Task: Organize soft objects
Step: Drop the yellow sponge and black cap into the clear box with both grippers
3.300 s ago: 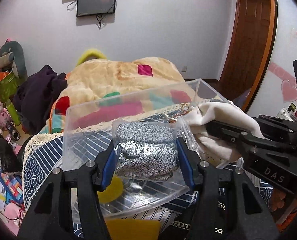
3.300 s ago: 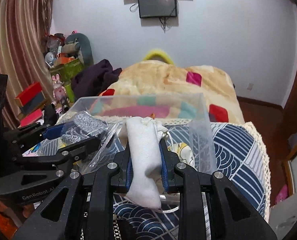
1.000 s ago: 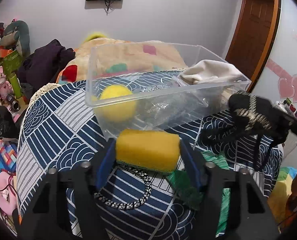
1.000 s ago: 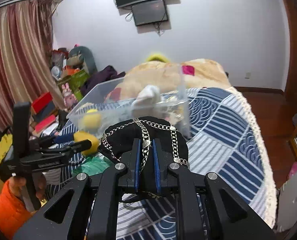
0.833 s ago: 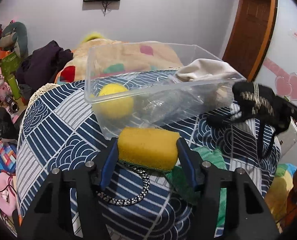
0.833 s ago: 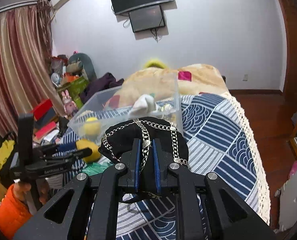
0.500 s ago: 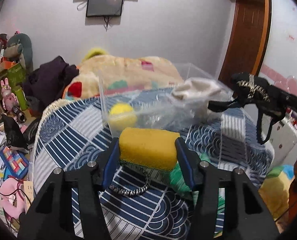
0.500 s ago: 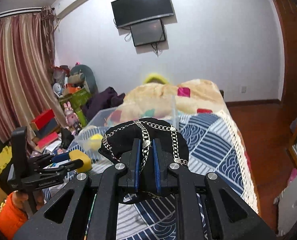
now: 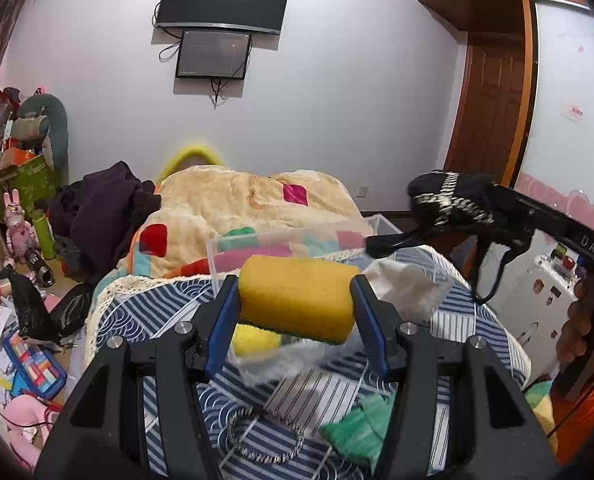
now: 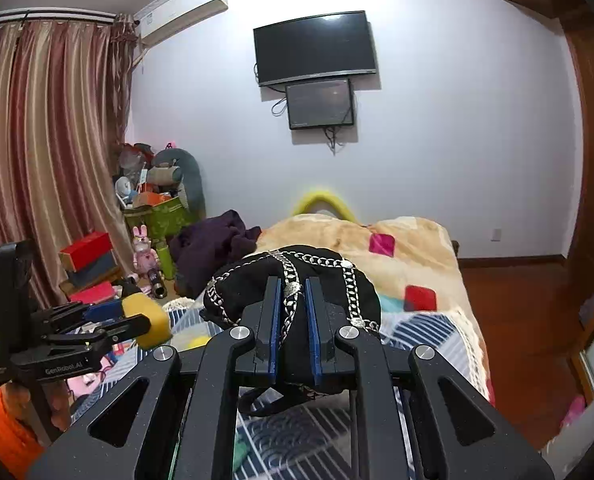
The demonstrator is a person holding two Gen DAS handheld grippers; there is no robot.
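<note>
My left gripper (image 9: 297,304) is shut on a yellow sponge (image 9: 297,300) and holds it up in front of the clear plastic bin (image 9: 293,240). The bin holds a yellow ball (image 9: 253,340) and a white cloth pouch (image 9: 401,284). My right gripper (image 10: 291,312) is shut on a black pouch with silver chains (image 10: 293,280), held high over the bed. That pouch also shows at the right of the left wrist view (image 9: 449,200). The left gripper and its sponge (image 10: 149,320) show at the left of the right wrist view.
The bin stands on a blue patterned quilt (image 9: 137,320). A silver chain bracelet (image 9: 265,440) and a green cloth (image 9: 361,432) lie on the quilt near me. A beige blanket (image 9: 249,200) lies behind the bin. Clutter covers the floor at the left (image 9: 17,340).
Both grippers have risen high above the quilt with their loads. The bin now sits lower and farther off in both views.
</note>
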